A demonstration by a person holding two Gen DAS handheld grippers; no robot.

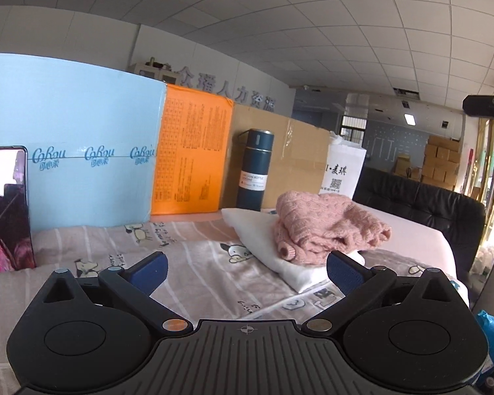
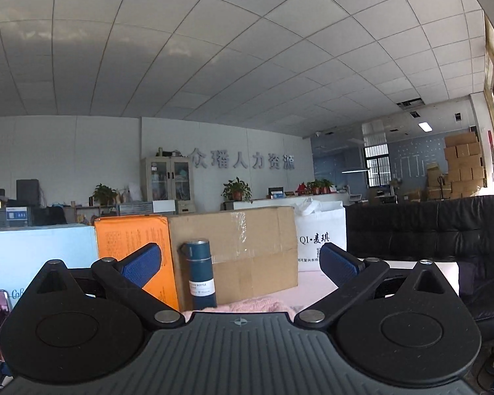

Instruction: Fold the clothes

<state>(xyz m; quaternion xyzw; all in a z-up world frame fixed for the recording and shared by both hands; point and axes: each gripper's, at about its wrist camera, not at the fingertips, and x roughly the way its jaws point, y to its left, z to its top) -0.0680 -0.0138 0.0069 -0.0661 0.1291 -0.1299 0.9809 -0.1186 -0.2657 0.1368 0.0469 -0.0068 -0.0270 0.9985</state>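
Pink knit sweater (image 1: 329, 227) lies folded on white cloth (image 1: 280, 256).

Soft daylight, sharp, fisheye-bent edges

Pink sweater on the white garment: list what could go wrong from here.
1. The pink sweater sits bunched on the folded white garment and overhangs its edge; a nudge could topple or unfold the stack.
2. The dark bottle stands upright just behind the pile; a sweep past could knock it over.
3. The phone leans against the blue box; tugging the bedsheet could tip it.
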